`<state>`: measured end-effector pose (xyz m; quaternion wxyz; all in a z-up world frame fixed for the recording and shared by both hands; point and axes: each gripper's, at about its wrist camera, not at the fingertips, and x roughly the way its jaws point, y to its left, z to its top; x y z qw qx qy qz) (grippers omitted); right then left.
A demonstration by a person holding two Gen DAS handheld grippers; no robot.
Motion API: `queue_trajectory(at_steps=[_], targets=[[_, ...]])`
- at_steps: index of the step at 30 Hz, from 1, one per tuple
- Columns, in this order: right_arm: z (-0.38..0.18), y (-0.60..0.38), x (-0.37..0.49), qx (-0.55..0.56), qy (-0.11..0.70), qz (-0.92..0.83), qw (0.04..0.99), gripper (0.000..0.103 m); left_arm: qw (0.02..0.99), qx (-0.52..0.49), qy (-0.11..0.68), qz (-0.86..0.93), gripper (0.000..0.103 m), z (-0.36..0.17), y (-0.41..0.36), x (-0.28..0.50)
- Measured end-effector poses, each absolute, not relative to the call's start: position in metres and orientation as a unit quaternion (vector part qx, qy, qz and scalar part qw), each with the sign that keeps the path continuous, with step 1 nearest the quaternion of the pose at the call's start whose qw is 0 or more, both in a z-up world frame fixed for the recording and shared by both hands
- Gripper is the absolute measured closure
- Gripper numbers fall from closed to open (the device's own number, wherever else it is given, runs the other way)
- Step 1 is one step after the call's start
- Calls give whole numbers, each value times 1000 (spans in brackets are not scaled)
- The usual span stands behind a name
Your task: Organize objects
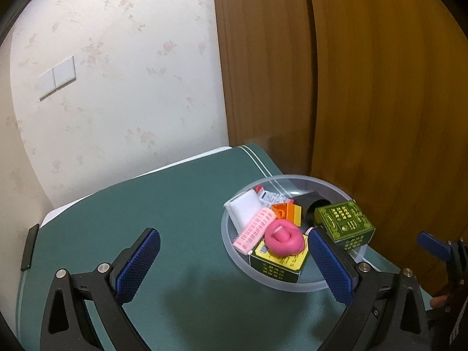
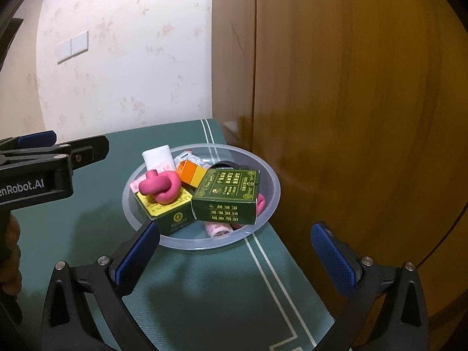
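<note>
A clear plastic bowl [image 2: 275, 193] stands on a green mat [image 2: 204, 292] beside a wooden cabinet. It holds a dark green box [image 2: 228, 199], a yellow-and-green box [image 2: 166, 207] with a pink knotted toy [image 2: 159, 187] on top, an orange block [image 2: 191, 175] and a white pack [image 2: 156, 155]. My right gripper [image 2: 235, 259] is open wide just in front of the bowl, with nothing between its fingers. My left gripper [image 1: 234, 266] is open too, over the mat to the bowl's [image 1: 225, 228] left, its right finger overlapping the near rim. The green box [image 1: 345, 222] leans at the bowl's right side.
The wooden cabinet [image 2: 365, 117] rises close on the right, right behind the bowl. A papered wall [image 1: 117, 87] with a white switch plate [image 1: 57, 77] closes the back. A small black bar [image 1: 29, 247] sits at the mat's left edge. A hand [image 2: 8, 251] holds the left gripper's handle.
</note>
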<state>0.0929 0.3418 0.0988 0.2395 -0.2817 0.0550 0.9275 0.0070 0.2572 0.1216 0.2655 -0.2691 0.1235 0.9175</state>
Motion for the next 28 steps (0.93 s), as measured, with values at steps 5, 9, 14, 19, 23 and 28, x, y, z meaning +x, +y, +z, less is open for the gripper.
queue_trajectory(at_steps=[5, 9, 14, 19, 23, 28], targets=[[94, 344, 91, -288, 56, 926, 239, 0, 268, -276, 135, 913, 0, 116, 262, 6], [90, 344, 89, -292, 54, 924, 240, 0, 270, -284, 140, 909, 0, 111, 265, 4], [87, 347, 87, -296, 59, 923, 239, 0, 271, -291, 147, 906, 0, 106, 268, 3], [86, 348, 87, -297, 59, 923, 239, 0, 274, -296, 148, 903, 0, 103, 269, 2], [85, 348, 86, -297, 59, 923, 239, 0, 274, -297, 150, 902, 0, 101, 269, 1], [85, 348, 86, -298, 59, 922, 239, 0, 275, -300, 150, 901, 0, 101, 267, 1]])
